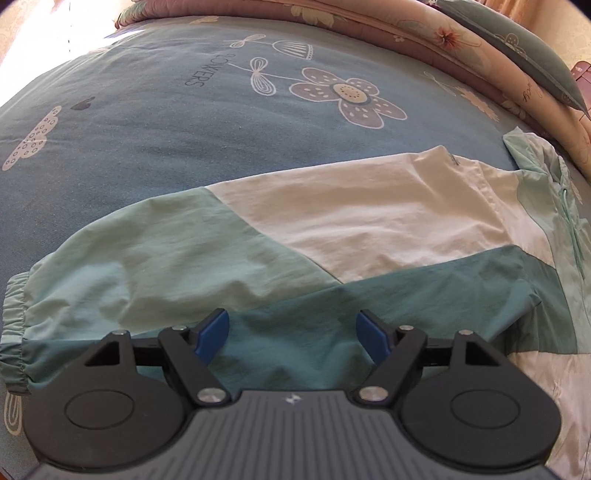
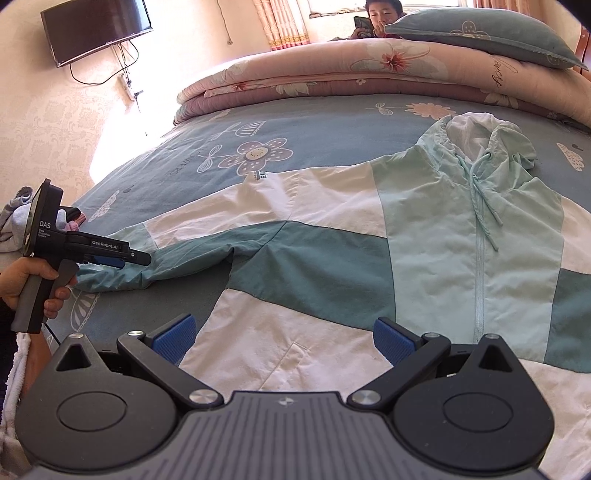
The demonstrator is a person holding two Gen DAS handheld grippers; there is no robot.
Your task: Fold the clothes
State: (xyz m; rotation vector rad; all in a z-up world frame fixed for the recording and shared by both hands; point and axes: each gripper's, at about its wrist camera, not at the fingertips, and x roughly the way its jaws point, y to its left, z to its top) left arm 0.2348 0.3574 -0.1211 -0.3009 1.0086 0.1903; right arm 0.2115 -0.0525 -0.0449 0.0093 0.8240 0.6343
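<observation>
A bed with a blue flower-print sheet (image 2: 332,122) bearing the printed word "FLOWERS" (image 1: 199,70). Spread flat across it, front up, a zip-up hooded jacket (image 2: 436,229) in mint, white and teal panels, hood toward the head of the bed, one sleeve (image 1: 155,258) stretched out sideways to its elastic cuff. At the head end, a folded pink floral quilt (image 2: 369,70) lying on the sheet, topped by a teal pillow (image 2: 480,33). At the left edge, a small heap of grey and pink clothes (image 2: 14,221), partly hidden.
</observation>
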